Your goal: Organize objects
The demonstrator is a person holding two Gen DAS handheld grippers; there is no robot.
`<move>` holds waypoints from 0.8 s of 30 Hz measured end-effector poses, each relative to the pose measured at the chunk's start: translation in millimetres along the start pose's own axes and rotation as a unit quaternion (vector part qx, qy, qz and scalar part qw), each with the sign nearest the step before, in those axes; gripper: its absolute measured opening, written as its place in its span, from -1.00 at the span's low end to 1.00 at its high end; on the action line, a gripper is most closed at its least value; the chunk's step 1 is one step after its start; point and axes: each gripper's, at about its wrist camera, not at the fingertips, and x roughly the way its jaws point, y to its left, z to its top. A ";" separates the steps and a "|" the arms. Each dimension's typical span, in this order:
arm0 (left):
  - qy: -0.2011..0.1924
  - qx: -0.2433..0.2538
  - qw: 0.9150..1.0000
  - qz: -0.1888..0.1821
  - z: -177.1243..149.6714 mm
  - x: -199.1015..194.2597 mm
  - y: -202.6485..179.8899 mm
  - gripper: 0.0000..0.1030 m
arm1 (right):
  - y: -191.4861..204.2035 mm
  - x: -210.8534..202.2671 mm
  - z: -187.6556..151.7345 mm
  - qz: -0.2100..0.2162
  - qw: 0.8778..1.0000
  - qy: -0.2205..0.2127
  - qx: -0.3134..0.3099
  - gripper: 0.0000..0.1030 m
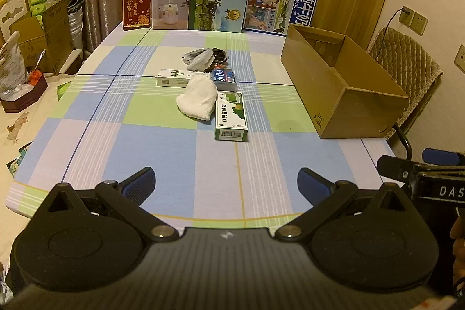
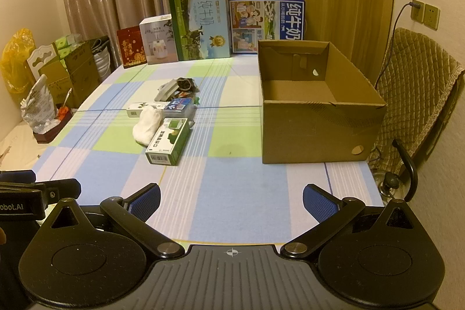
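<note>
Nothing sorted yet. Left gripper (image 1: pixel 226 182) and right gripper (image 2: pixel 231 198) both spread wide, empty. Small clutter pile (image 1: pixel 213 89) lies ahead of them; cardboard box (image 2: pixel 316 106) ahead-right, apparently empty.

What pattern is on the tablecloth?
Blue, green and pale checks on the tablecloth; clearest in the left wrist view.

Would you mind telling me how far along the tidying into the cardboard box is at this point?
Nothing looks done yet: the cardboard box appears empty. Nothing is in hand either; the left hand-held gripper and right hand-held gripper are both open over bare tablecloth. Everything is left: the green carton, white cloth, blue card pack, long white box and dark clutter sit clustered mid-table.
</note>
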 end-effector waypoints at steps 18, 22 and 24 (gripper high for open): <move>0.002 0.004 1.000 -0.008 -1.0 0.0 -0.9 0.98 | -0.2 1.1 -1.3 0.001 1.000 0.001 -0.002 0.97; 0.002 0.005 1.000 -0.008 -1.5 0.0 -1.7 0.98 | -0.1 1.5 -1.4 0.001 1.000 0.002 -0.003 0.97; 0.003 0.003 1.000 -0.010 -1.1 0.1 -1.2 0.98 | -0.3 1.3 -1.4 0.002 1.000 0.002 -0.002 0.97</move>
